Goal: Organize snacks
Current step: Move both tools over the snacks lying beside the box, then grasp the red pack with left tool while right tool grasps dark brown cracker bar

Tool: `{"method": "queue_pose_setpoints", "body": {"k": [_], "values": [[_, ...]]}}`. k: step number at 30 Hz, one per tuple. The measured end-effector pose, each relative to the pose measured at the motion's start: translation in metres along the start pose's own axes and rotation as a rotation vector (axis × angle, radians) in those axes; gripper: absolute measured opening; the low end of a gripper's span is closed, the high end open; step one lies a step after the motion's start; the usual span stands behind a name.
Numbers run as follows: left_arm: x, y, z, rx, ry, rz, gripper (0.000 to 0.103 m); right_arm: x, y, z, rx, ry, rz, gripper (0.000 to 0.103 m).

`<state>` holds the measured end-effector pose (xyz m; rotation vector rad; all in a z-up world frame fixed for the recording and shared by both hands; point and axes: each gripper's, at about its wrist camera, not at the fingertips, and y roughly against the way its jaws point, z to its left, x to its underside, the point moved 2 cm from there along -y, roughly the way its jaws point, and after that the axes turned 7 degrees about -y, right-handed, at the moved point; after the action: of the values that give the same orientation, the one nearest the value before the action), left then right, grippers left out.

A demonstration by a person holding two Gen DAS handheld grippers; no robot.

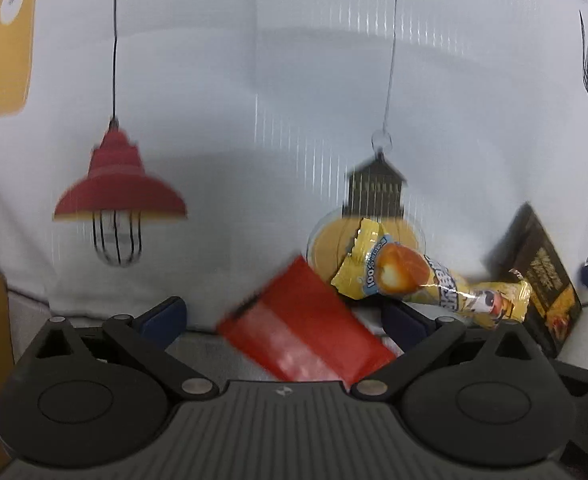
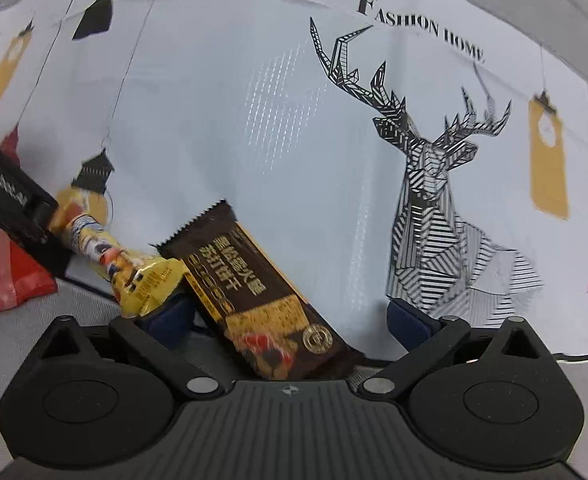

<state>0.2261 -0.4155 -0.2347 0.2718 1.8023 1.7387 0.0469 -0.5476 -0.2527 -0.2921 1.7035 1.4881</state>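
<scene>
While three snack packets lie loose on the printed cloth (image 2: pixel 254 120) of the bench, no box or tray for them shows in either view, so the sorting looks barely begun. In the left wrist view the red packet (image 1: pixel 306 324) lies low in the middle, between the spread fingers of the left tool (image 1: pixel 284 316), which pinch nothing. The yellow packet (image 1: pixel 422 280) lies right of it. In the right wrist view the brown biscuit packet (image 2: pixel 254 292) lies slanted low in the middle, between the wide-spread fingers of the right tool (image 2: pixel 290 316); I cannot see them pressing it. All three are probably still to be picked up.
</scene>
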Motion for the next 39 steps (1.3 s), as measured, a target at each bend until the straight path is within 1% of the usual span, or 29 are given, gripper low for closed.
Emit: {"method": "queue_pose_setpoints", "body": {"k": [1, 2, 3, 5, 6, 9, 15, 19, 21, 22, 23, 24, 25, 26, 27, 30, 31, 33, 35, 37, 38, 39], "values": [[-0.004, -0.001, 0.002, -0.003, 0.003, -0.019, 0.103, -0.002, -0.002, 0.000, -0.010, -0.019, -0.009, 0.086], [-0.008, -0.002, 0.004, -0.008, 0.002, -0.033, 0.103, -0.005, -0.004, 0.001, -0.009, -0.026, -0.017, 0.078], [-0.014, -0.004, 0.007, -0.010, 0.002, -0.044, 0.103, -0.009, -0.006, 0.004, -0.010, -0.030, -0.029, 0.067], [-0.025, -0.008, 0.015, -0.016, 0.014, -0.065, 0.103, -0.018, -0.014, 0.008, 0.004, -0.040, -0.046, 0.054], [-0.031, -0.011, 0.019, -0.018, 0.023, -0.073, 0.103, -0.022, -0.018, 0.009, 0.014, -0.051, -0.050, 0.053], [-0.048, -0.016, 0.027, -0.030, 0.011, -0.097, 0.103, -0.035, -0.032, 0.009, 0.030, -0.081, -0.053, 0.053], [-0.087, -0.028, 0.041, -0.049, 0.017, -0.111, 0.103, -0.065, -0.057, 0.004, 0.063, -0.106, -0.041, 0.053], [-0.104, -0.035, 0.044, -0.067, 0.001, -0.141, 0.103, -0.085, -0.074, 0.004, 0.095, -0.120, -0.034, 0.054], [-0.109, -0.037, 0.045, -0.067, 0.013, -0.145, 0.103, -0.094, -0.080, 0.003, 0.101, -0.132, -0.027, 0.056], [-0.107, -0.037, 0.046, -0.064, 0.016, -0.145, 0.103, -0.094, -0.078, 0.002, 0.091, -0.150, -0.023, 0.057], [-0.105, -0.036, 0.047, -0.072, 0.015, -0.138, 0.103, -0.093, -0.074, -0.001, 0.077, -0.172, -0.016, 0.062], [-0.101, -0.034, 0.051, -0.076, 0.028, -0.120, 0.103, -0.090, -0.068, -0.008, 0.054, -0.192, -0.006, 0.071], [-0.098, -0.033, 0.054, -0.067, 0.055, -0.095, 0.103, -0.086, -0.060, -0.012, 0.024, -0.208, 0.001, 0.076], [-0.092, -0.031, 0.057, -0.052, 0.083, -0.060, 0.103, -0.080, -0.051, -0.014, 0.008, -0.218, 0.010, 0.085], [-0.086, -0.028, 0.058, -0.040, 0.098, -0.036, 0.103, -0.074, -0.044, -0.015, 0.011, -0.218, 0.018, 0.087], [-0.066, -0.016, 0.052, -0.009, 0.078, -0.020, 0.103, -0.058, -0.027, -0.013, 0.010, -0.186, 0.025, 0.089], [-0.060, -0.014, 0.048, -0.005, 0.070, -0.002, 0.103, -0.055, -0.025, -0.011, 0.019, -0.162, 0.025, 0.089], [-0.047, -0.013, 0.040, 0.030, 0.069, 0.042, 0.103, -0.048, -0.021, -0.001, 0.044, -0.112, 0.013, 0.088], [-0.039, -0.018, 0.031, 0.053, 0.056, 0.090, 0.103, -0.049, -0.022, 0.001, 0.054, -0.137, 0.018, 0.088], [-0.038, -0.023, 0.021, 0.000, 0.009, 0.090, 0.103, -0.046, -0.021, 0.000, 0.066, -0.159, 0.015, 0.088], [-0.038, -0.023, 0.020, -0.010, 0.013, 0.088, 0.103, -0.045, -0.021, 0.000, 0.069, -0.154, 0.013, 0.087], [-0.038, -0.023, 0.021, -0.009, 0.030, 0.086, 0.103, -0.048, -0.024, -0.001, 0.065, -0.150, 0.005, 0.081]]}}
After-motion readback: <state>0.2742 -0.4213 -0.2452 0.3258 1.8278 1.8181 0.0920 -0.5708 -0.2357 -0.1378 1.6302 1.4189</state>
